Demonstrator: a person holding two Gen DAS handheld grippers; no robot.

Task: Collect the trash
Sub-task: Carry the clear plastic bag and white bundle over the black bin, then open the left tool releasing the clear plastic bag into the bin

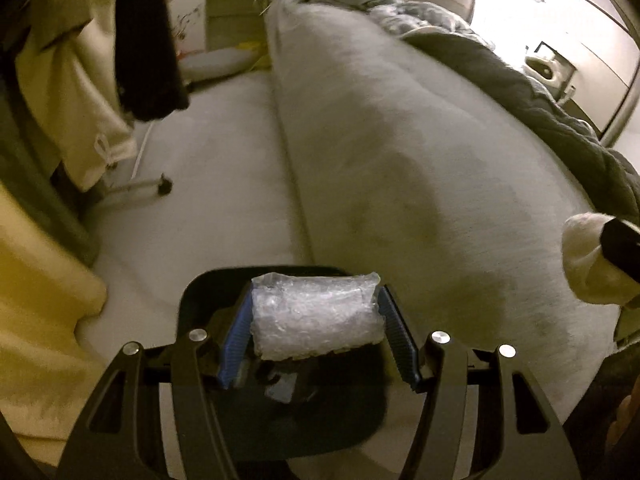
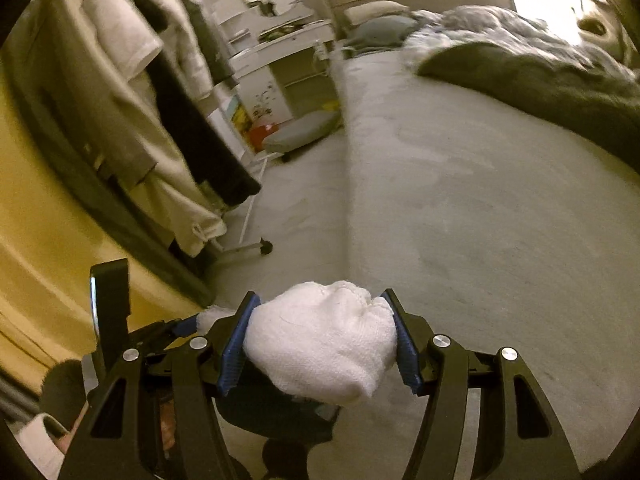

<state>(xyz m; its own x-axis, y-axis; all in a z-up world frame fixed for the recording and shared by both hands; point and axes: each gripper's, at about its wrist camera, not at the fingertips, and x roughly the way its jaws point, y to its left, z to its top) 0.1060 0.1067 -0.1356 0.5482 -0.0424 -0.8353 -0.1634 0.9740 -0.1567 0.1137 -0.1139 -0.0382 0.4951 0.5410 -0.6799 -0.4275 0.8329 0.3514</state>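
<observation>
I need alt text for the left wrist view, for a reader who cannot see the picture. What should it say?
The left gripper holds a crumpled roll of bubble wrap between its blue-padded fingers, above a dark bin on the floor. Beside it lies a bed with a dark blanket; clothes hang at left.

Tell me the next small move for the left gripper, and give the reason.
Probably open the left gripper and let the bubble wrap wad drop. The wad is clamped between the blue pads and hangs directly above the dark bin below the bed edge. The right gripper holds a white tissue wad, likely next.
</observation>
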